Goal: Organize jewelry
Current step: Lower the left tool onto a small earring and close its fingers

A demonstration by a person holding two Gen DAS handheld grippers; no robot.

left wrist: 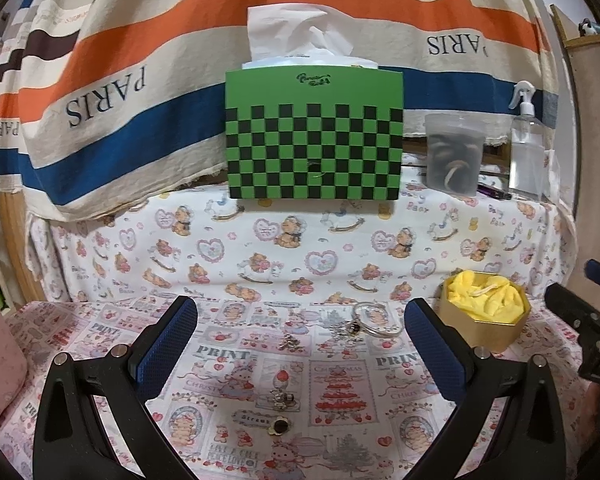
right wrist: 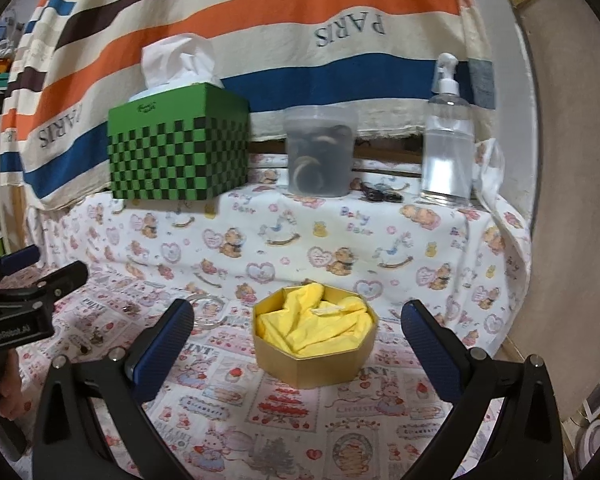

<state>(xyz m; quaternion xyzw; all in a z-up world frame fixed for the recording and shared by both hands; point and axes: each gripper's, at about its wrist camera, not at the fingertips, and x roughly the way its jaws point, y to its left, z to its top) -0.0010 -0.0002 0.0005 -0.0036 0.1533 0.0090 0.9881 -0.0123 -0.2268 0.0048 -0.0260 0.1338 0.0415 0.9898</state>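
A gold octagonal box (left wrist: 485, 332) (right wrist: 315, 360) lined with yellow cloth (right wrist: 312, 322) stands on the printed cloth. Left of it lie a silver bangle (left wrist: 376, 318) (right wrist: 206, 312), a dark-stoned piece (left wrist: 350, 330) and a small charm (left wrist: 290, 343). Nearer to me lie a silver ring-like piece (left wrist: 281, 398) and a dark round stud (left wrist: 280, 425). My left gripper (left wrist: 300, 352) is open above these small pieces. My right gripper (right wrist: 298, 348) is open, its fingers on either side of the box, nothing held. The left gripper (right wrist: 40, 280) shows at the left edge of the right wrist view.
On a raised shelf behind stand a green checked tissue box (left wrist: 314, 136) (right wrist: 178, 144), a clear tub (left wrist: 454, 154) (right wrist: 320, 150) with dark items, and a spray bottle (left wrist: 526, 144) (right wrist: 446, 132). A striped "PARIS" cloth (left wrist: 140, 60) hangs behind. A wall (right wrist: 560, 160) is at the right.
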